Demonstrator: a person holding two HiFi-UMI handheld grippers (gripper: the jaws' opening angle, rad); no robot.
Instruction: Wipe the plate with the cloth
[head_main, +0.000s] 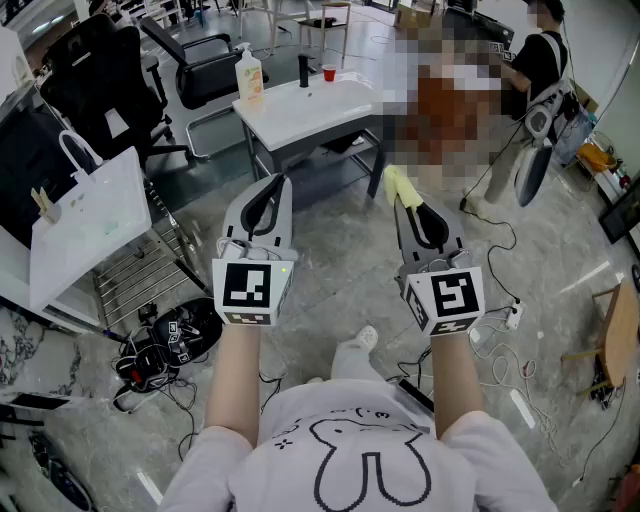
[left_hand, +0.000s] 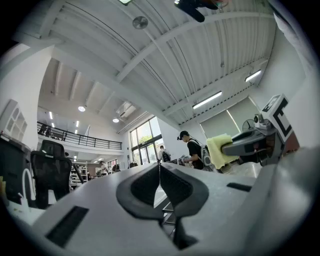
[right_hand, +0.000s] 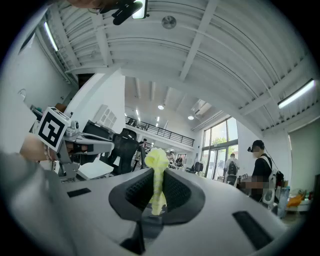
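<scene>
Right now you're standing w/ both arms out over the grey floor (head_main: 330, 260), grippers side by side, roughly level, noses toward the white table (head_main: 300, 115) but well short of it. Yr left gripper (head_main: 282, 180): jaws pressed together, nothing btwn them; the pads meet in a thin seam in its own view. Yr right gripper (head_main: 399, 196): jaws pinching the yellow cloth (head_main: 396, 183). It stands upright btwn the pads, w/ a crumpled tuft poking past the tips and the rest bunched down in the gap. In the left gripper view it shows as a pale yellow wad at the right gripper's nose, apart from yr left one. On the table: pump bottle (head_main: 249, 75) near the left edge, dark cylinder (head_main: 304, 70) and small red cup (head_main: 328, 72) toward the back, all apart. To yr left: white tote bag (head_main: 85, 215) w/ handles, black office chairs (head_main: 95, 80) behind it, and a tangle of black gear (head_main: 165, 345) and cables on the floor. A person in a black top (head_main: 538, 60) stands far right, beyond the table.
</scene>
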